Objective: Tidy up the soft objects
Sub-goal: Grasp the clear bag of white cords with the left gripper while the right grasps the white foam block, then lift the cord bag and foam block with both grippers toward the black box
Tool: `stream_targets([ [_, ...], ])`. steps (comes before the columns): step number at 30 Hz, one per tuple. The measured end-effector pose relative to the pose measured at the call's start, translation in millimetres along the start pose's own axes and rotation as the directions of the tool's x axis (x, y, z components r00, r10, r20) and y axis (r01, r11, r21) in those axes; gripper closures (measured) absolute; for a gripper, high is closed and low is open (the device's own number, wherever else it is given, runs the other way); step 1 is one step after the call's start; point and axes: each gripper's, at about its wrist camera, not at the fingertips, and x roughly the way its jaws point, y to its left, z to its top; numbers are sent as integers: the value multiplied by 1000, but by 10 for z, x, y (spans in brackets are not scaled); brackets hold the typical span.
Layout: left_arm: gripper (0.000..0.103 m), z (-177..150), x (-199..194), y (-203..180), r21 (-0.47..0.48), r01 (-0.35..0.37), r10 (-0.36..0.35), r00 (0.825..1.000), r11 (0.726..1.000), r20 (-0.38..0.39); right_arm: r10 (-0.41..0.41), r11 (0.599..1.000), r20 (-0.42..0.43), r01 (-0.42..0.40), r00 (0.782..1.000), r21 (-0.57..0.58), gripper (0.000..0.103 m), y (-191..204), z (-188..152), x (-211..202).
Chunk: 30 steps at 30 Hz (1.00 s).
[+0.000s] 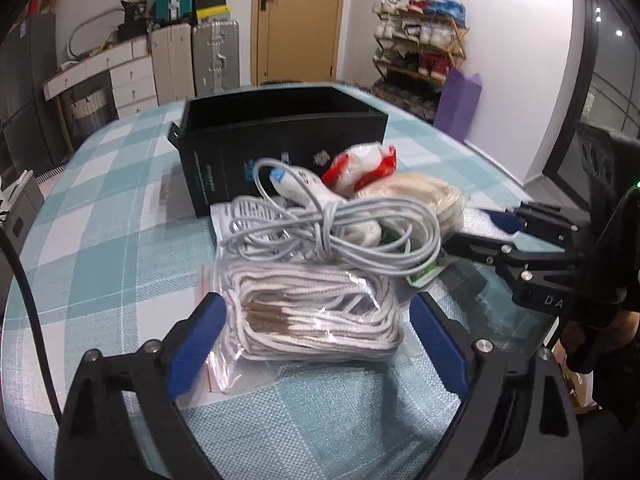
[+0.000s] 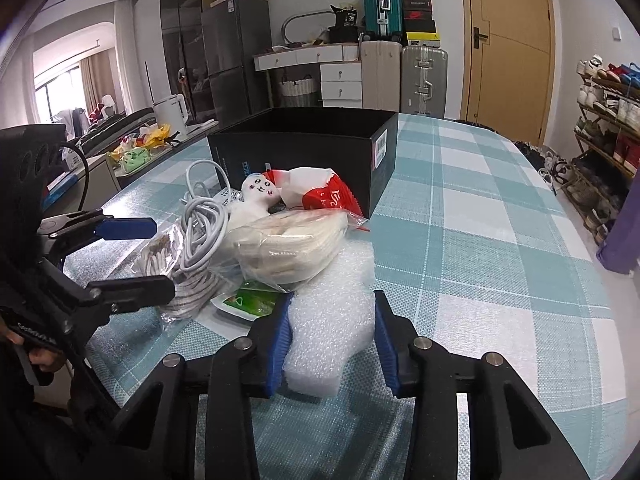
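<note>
A pile of soft things lies before an open black box (image 1: 280, 136) (image 2: 304, 148). My left gripper (image 1: 318, 320) is open, its pads on either side of a clear bag of white rope (image 1: 316, 316) (image 2: 176, 276). A grey coiled cable (image 1: 332, 236) (image 2: 200, 224) lies on it. Behind are a white doll (image 2: 258, 196), a red-and-white packet (image 1: 364, 164) (image 2: 320, 192) and a bag of pale fabric (image 2: 288, 248). My right gripper (image 2: 330, 320) is open around a sheet of white bubble wrap (image 2: 332, 320).
The table (image 2: 480, 260) has a teal checked cloth. A green packet (image 2: 252, 302) (image 1: 424, 274) lies under the pile. Suitcases, drawers, a door and a shoe rack stand behind the table. The right gripper shows at the right edge of the left wrist view (image 1: 492, 232).
</note>
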Motion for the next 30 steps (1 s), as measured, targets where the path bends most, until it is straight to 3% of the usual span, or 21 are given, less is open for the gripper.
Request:
stream_targets([
  [7, 0, 0, 152, -18, 2, -49, 49, 998, 999, -46, 3, 1000, 0, -3, 1000, 1, 65, -8, -6, 6],
  [14, 1, 0, 255, -77, 32, -80, 83, 993, 996, -80, 4, 1000, -3, -4, 1000, 0, 64, -8, -9, 15],
  [23, 28, -40, 123, -92, 67, -77, 79, 996, 995, -31, -8, 1000, 13, 8, 1000, -18, 65, 24, -24, -14],
  [30, 33, -46, -24, 26, 30, -81, 81, 997, 996, 10, -26, 1000, 52, 26, 998, -1, 66, -21, -49, -131],
])
